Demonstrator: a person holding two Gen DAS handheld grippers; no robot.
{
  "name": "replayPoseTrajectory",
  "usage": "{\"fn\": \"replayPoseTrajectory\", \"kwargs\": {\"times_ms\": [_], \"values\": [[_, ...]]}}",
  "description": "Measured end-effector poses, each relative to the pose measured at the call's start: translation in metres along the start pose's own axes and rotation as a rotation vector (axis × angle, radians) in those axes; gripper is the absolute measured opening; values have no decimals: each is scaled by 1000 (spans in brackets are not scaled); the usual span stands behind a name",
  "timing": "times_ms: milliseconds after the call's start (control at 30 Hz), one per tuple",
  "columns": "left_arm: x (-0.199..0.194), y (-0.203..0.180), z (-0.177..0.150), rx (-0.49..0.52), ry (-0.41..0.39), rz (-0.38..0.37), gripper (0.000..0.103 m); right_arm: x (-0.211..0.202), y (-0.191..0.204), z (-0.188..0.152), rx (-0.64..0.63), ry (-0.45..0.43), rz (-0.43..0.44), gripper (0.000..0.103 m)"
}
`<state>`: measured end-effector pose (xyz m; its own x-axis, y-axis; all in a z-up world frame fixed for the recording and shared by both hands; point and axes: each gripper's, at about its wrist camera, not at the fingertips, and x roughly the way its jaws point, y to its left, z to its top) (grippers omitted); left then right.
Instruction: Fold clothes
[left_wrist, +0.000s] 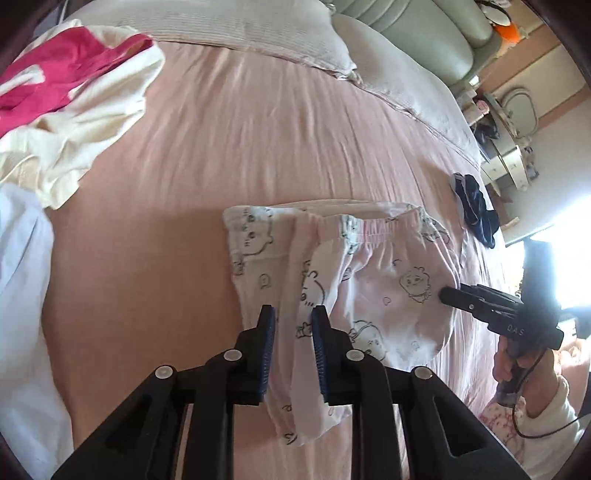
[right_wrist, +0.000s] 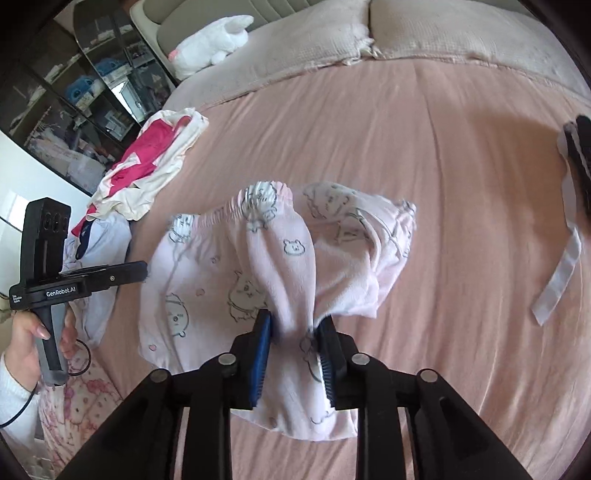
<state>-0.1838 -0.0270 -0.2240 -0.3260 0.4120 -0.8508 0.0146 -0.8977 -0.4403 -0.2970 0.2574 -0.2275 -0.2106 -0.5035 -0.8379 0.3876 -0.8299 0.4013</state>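
The pink printed pants (left_wrist: 354, 280) lie on the pink bed (left_wrist: 229, 140), waistband toward the pillows (left_wrist: 258, 26), partly lifted and bunched. In the left wrist view the left tongs (left_wrist: 293, 332) straddle a hanging strip of the pants; the pads (left_wrist: 267, 332) stand a little apart with cloth running between them, and I cannot tell whether they truly pinch it. In the right wrist view the right tongs (right_wrist: 295, 345) are closed on a gathered fold of the pants (right_wrist: 273, 258), the cloth squeezed between the blue pads (right_wrist: 262, 347) and draping over the jaws below. From the left view, the right tongs (left_wrist: 448, 293) touch the pants' right edge. From the right view, the left tongs (right_wrist: 142, 273) sit just beside the pants' left edge. A red and cream garment (left_wrist: 70, 92) is heaped at the bed's left side, with a white one (left_wrist: 22, 258) nearer. A dark item (left_wrist: 474, 210) lies near the right edge. A white plush toy (right_wrist: 210, 44) rests by the pillows.
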Motion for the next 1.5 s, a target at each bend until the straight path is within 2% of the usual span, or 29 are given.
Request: {"fn": "replayPoseTrajectory", "kwargs": {"times_ms": [33,67,100,167,200,233,300,400,433,467,500,533,567,767,1000,1067,1200,1267,1400,1500], "values": [[1,1,-1,2,1,-4,65,0,-4,-4,0,-8,-13,43],[3,0,-2,14,0,0,76,-1,-6,-5,-9,-18,-45,59],[6,-1,-2,28,-3,4,81,-2,-7,-4,-16,-29,-70,66],[16,-6,0,54,7,21,81,-5,-8,-1,-31,-69,-91,70],[22,-8,0,62,19,21,81,-4,-9,1,-35,-82,-94,75],[29,-11,0,68,30,11,81,2,-11,2,-32,-71,-80,76],[43,-18,-2,77,49,-24,81,17,-17,2,-8,-28,-18,77],[54,-35,-8,144,20,23,81,22,-14,-1,-19,-68,3,74],[54,-36,-8,151,7,15,77,23,-11,1,-29,-68,3,69],[54,-36,-8,141,-8,-1,67,24,-11,2,-22,-73,23,49],[53,-33,-7,122,-19,-25,20,25,-15,3,5,-66,72,27],[51,-29,-5,94,-24,-58,10,28,-17,2,34,-58,110,22],[49,-25,-4,75,-28,-84,10,30,-19,1,61,-50,146,18],[23,-35,-2,83,-75,-177,10,4,-5,3,33,-111,163,15],[6,-96,20,166,-98,-242,10,-57,-14,8,45,-202,159,15],[8,-121,34,199,-94,-273,10,-81,-24,9,53,-234,154,15],[23,-184,67,258,-78,-353,9,-129,-56,3,72,-290,86,14],[38,-222,87,284,-71,-406,9,-155,-81,0,94,-323,57,14],[77,-299,130,371,-64,-457,10,-203,-140,-3,135,-418,-8,14],[109,-349,161,411,-55,-489,10,-240,-185,9,179,-466,-70,14]]}}
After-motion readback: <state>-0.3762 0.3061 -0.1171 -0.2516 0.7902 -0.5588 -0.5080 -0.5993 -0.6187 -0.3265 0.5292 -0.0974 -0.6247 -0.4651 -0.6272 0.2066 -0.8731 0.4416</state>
